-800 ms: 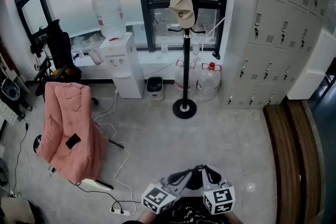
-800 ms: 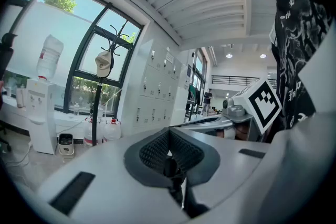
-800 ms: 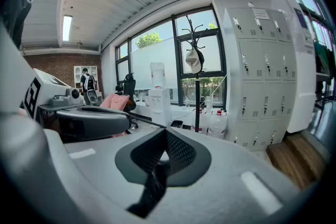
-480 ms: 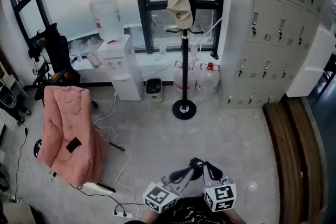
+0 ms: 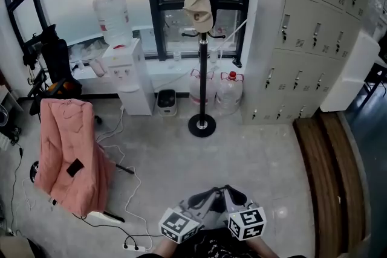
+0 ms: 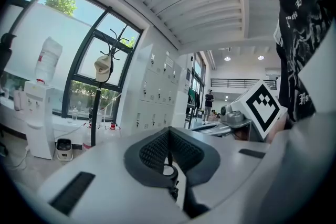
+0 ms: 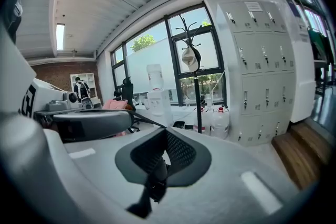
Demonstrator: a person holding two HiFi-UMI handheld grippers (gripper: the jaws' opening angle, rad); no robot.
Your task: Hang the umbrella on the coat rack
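Both grippers low and near in the head view, tips close together over the floor (image 5: 254, 160). Left gripper (image 5: 213, 195): fingers (image 6: 149, 152) closed together. Right gripper (image 5: 234, 193): fingers (image 7: 181, 152) also closed. A small dark piece sits at each closed pair; cannot tell what it is. Umbrella not made out in any view. Coat rack (image 5: 202, 69) stands upright far ahead by the window, a cap (image 5: 198, 9) on one hook. Lockers (image 5: 308, 39) right of it, water dispenser (image 5: 124, 72) left, pink chair (image 5: 66, 154) farther left.
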